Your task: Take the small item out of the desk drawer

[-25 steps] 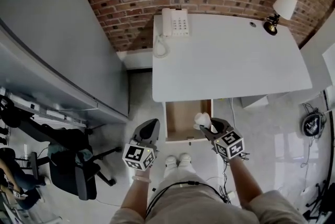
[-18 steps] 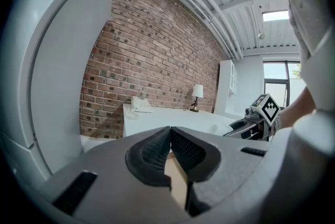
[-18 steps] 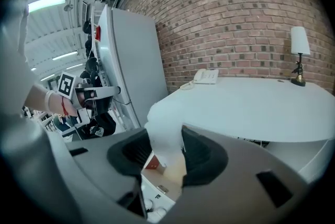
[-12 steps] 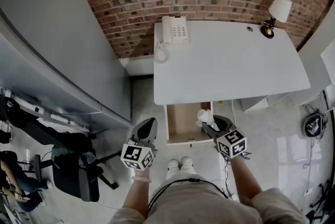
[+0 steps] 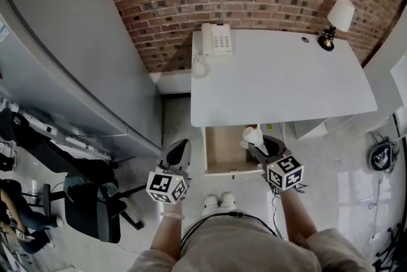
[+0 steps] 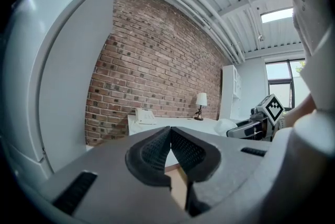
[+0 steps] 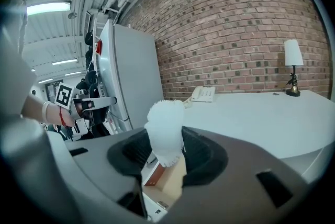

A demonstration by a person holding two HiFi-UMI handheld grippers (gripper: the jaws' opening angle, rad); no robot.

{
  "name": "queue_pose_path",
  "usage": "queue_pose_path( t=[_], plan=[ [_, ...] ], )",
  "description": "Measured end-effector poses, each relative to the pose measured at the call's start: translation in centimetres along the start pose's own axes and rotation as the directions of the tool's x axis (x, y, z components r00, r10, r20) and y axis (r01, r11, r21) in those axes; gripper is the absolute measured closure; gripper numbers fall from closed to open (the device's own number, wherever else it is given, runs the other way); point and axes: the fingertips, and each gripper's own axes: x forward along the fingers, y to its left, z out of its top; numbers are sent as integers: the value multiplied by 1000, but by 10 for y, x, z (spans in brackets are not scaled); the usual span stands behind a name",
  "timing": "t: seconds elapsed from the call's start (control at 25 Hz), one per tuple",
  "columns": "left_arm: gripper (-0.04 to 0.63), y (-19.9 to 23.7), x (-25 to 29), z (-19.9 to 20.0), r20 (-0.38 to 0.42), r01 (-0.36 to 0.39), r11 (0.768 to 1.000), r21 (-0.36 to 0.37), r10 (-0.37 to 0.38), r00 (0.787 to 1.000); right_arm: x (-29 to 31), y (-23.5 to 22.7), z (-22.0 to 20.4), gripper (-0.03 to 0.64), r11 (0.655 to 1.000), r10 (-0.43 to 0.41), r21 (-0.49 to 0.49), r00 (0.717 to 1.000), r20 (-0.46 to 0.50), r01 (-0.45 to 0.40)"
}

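Observation:
The white desk [image 5: 280, 77] has its wooden drawer [image 5: 224, 151] pulled out at the front left. My right gripper [image 5: 256, 145] is shut on a small white fluffy item [image 5: 253, 136], held above the drawer's right edge. In the right gripper view the white item [image 7: 164, 131] stands upright between the jaws with the drawer [image 7: 166, 185] below. My left gripper [image 5: 177, 153] hangs left of the drawer, over the floor, its jaws shut with nothing in them. Its pads [image 6: 157, 154] meet at the tip in the left gripper view.
A white telephone [image 5: 216, 42] sits at the desk's back left and a small lamp [image 5: 335, 21] at the back right. A brick wall runs behind. A tall grey cabinet [image 5: 76, 67] stands to the left, with a black office chair [image 5: 89, 201] near it. My feet [image 5: 219, 203] are below the drawer.
The right gripper has lifted slightly up and back with the white item. The head view has shifted, so the desk sits lower in the picture. The left gripper has stayed put.

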Motion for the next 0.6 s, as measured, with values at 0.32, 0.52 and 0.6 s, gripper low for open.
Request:
queue_pose_path(
  t=[0.32,0.52,0.6],
  plan=[
    [591,6,-7,19,34,-17,1000,19,16,999,-11,-3,16,446,1000,-21,-8,999,46,21],
    [591,11,-13,30,56,-33,999,36,31,998,-18,-6,24,446,999,-37,-14,997,66,38],
    [591,12,-14,34,64,-38,998,44,35,997,-21,-8,26,446,999,-44,-14,996,76,45]
  ],
)
